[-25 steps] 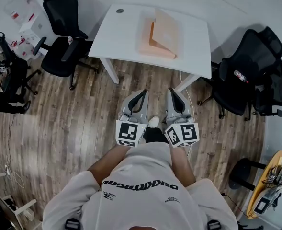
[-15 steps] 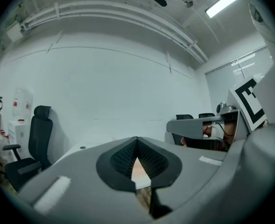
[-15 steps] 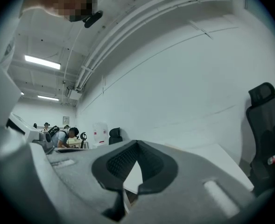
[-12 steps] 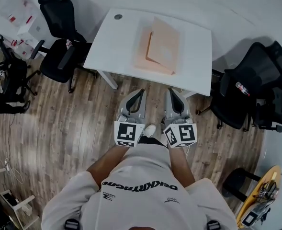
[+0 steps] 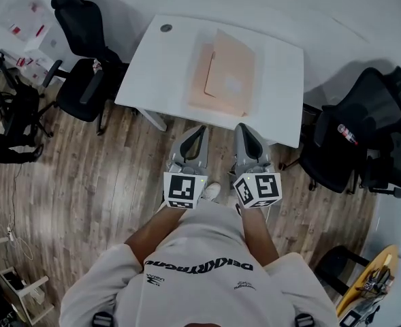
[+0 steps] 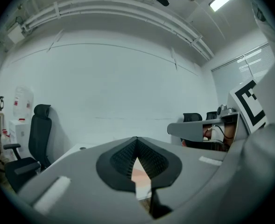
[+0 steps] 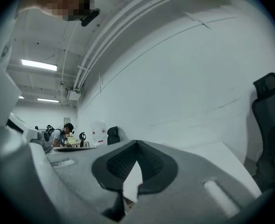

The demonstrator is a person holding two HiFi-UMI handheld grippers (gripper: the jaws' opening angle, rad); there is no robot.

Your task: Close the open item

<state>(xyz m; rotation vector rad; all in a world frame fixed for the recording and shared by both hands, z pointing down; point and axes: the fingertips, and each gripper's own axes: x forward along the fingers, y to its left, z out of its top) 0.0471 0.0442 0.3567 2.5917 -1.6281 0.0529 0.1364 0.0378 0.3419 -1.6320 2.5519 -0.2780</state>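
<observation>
A flat peach-coloured box [image 5: 222, 73] lies on the white table [image 5: 152, 67], its lid raised at a slant. Both grippers are held side by side just short of the table's near edge, above the wooden floor. The left gripper [image 5: 201, 131] points at the table with its jaws meeting at the tips and nothing between them. My right gripper [image 5: 242, 128] stands the same way, empty. In the left gripper view the left gripper [image 6: 136, 158] shows a sliver of peach box [image 6: 138, 174] through the slit below its tips. The right gripper [image 7: 136, 160] shows only white table [image 7: 133, 181] there.
A black office chair [image 5: 84, 80] stands at the table's left end and further black chairs [image 5: 363, 128] at its right. A small dark round thing [image 5: 166, 28] sits on the table's far left corner. A person [image 7: 60, 135] works at desks far off.
The table and box have slid nearer and lower in the head view as the person stepped toward them. Both grippers stay shut and side by side, closer to the table edge.
</observation>
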